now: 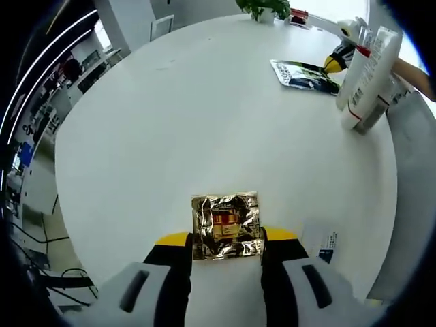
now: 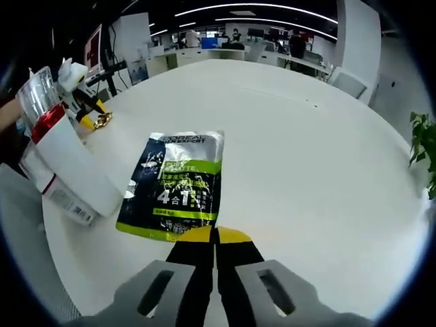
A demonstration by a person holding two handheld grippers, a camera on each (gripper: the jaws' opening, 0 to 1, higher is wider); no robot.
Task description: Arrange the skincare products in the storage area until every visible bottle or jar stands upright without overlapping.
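Item: gold foil sachet (image 1: 225,225), square, crinkled, red panel at centre; lies flat on the white round tabletop (image 1: 191,122), its near edge between the yellow tips of the left tongs (image 1: 225,244), which stand apart on either side; whether they pinch it cannot be told. Judged light, thin, limp and slippery; best taken by one edge. Item: dark green-and-white flat pouch (image 2: 175,185), lying just ahead of the right tongs (image 2: 216,236), whose tips are clenched together on nothing. Judged soft and floppy; take it at a sealed edge. Item: white tubes (image 2: 71,170), red band on one, leaning together near the tabletop's edge left of the pouch; stiffer, likely to tip. Beyond them: the other tongs (image 2: 82,102), seen small. Potted plant (image 1: 262,8) at the far rim.
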